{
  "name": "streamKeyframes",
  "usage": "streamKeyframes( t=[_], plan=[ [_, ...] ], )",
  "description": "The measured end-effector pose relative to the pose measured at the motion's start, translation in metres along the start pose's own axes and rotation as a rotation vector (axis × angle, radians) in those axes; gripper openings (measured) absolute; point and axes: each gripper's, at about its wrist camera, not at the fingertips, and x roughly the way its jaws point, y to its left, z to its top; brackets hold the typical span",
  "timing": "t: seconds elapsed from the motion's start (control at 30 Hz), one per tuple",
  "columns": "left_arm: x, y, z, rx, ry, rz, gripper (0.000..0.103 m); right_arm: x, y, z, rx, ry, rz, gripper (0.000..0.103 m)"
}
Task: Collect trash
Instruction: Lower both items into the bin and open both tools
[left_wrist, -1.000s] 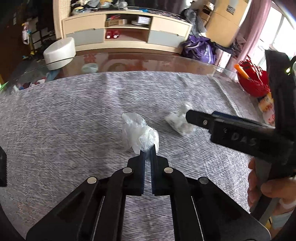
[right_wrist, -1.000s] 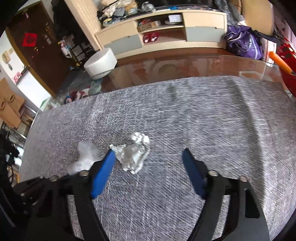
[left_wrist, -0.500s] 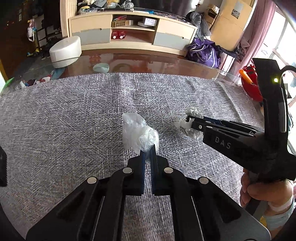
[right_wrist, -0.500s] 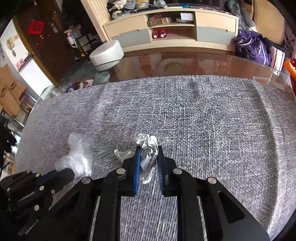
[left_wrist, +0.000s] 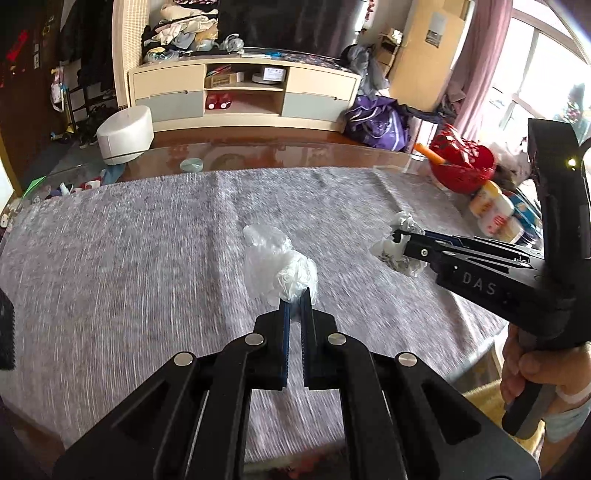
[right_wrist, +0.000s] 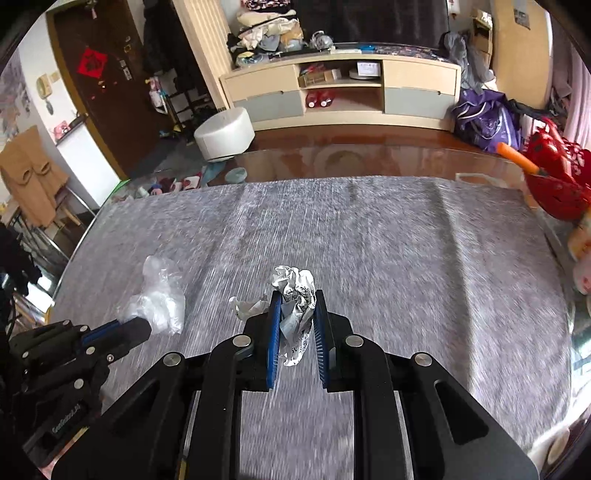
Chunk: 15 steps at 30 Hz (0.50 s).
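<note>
My left gripper is shut on a crumpled clear plastic bag and holds it above the grey tablecloth. The bag also shows in the right wrist view, at the tip of the left gripper. My right gripper is shut on a crumpled printed paper ball and holds it above the cloth. In the left wrist view the right gripper carries that paper ball to the right of the bag.
A red basket with an orange stick, and bottles, stand at the table's right edge. The glass table edge lies beyond the cloth. A white round stool and a TV cabinet stand behind.
My right gripper closed on the paper ball and lifted it off the cloth. Both grippers have risen and pulled back with their trash; the left stayed shut on the plastic bag.
</note>
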Motion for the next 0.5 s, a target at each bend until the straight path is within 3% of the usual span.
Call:
streamKeyframes(
  t=[0.23, 0.5],
  plan=[
    [-0.037, -0.022, -0.054, 0.023, 0.01, -0.026, 0.004, -0.032, 0.001, -0.051, 0.018, 0.024, 0.015, 0.018],
    [-0.057, -0.028, -0.118, 0.013, 0.052, -0.036, 0.004, -0.036, 0.007, -0.119, 0.035, 0.094, 0.041, 0.018]
  ],
)
